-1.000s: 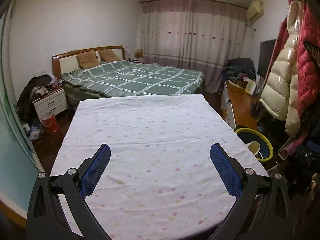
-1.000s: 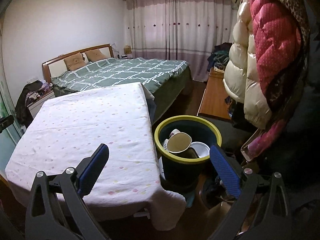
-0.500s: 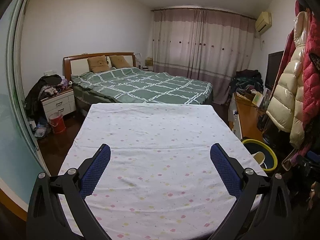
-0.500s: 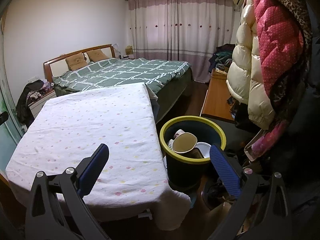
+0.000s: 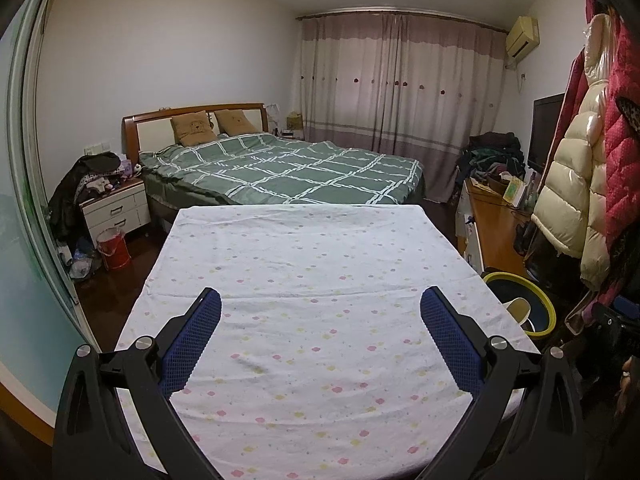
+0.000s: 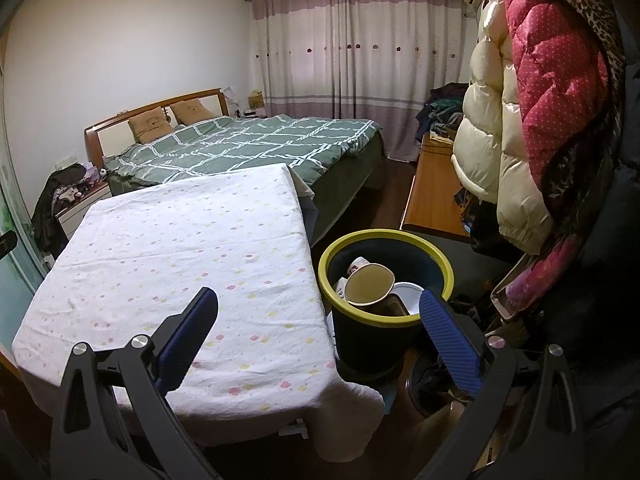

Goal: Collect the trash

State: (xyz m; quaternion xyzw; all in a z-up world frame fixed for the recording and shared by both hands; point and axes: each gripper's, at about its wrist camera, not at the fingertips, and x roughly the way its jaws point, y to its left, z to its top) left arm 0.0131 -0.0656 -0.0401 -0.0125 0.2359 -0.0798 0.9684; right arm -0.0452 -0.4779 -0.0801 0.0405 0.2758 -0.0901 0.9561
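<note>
Both grippers, left and right, have drawn back and up from the table with jaws wide and empty, and the trash lies in the bin beside the table, so the collecting looks finished.

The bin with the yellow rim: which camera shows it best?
The right wrist view: the whole bin stands beside the table, with paper cups visible inside. The left wrist view catches only part of its rim past the table's right edge.

Black angular claw arms, silver screws, blue textured pads on both claws.
</note>
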